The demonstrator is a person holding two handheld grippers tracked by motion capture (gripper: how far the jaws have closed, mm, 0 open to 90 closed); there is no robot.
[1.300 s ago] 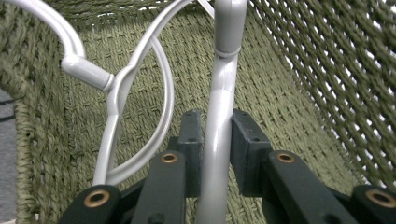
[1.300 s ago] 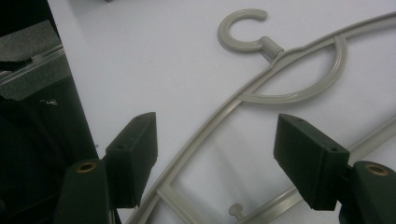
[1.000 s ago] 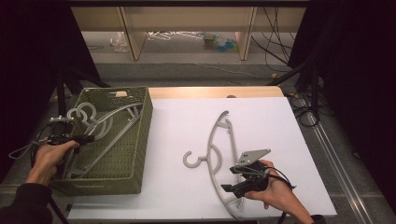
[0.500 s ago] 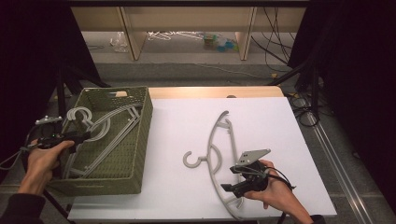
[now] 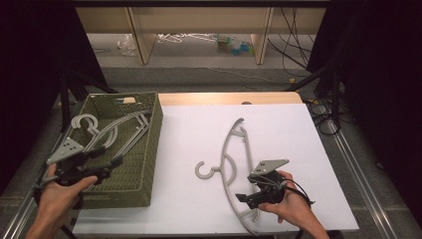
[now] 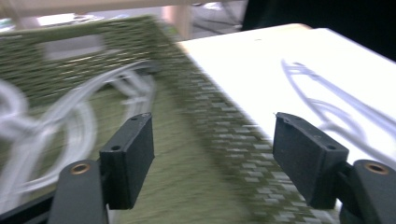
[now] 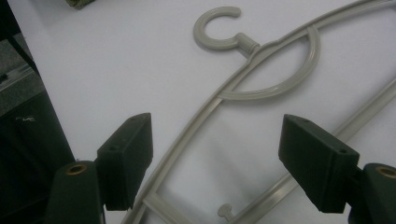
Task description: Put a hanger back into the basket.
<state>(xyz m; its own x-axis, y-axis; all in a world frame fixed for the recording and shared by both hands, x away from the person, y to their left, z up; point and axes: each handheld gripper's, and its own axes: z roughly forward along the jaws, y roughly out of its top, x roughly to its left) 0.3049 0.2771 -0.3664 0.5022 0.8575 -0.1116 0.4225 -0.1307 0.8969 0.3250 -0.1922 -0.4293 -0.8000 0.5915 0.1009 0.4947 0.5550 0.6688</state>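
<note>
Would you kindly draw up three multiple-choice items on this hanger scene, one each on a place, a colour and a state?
1. Where does the loose hanger lie?
A. On the white tabletop
B. Inside the basket
C. On the floor

2. What colour is the woven basket?
A. Blue
B. Olive green
C. Red

3. How does the right claw stand?
A. Shut on the hanger's hook
B. Open over the hanger's arm
C. Shut on the basket rim

Answers:
1 A: the high view shows it flat on the white surface, right of the basket.
2 B: its weave reads olive green in the high view and the left gripper view.
3 B: the right gripper view shows both jaws spread wide with the hanger's arm running between them, untouched by the pads.
</note>
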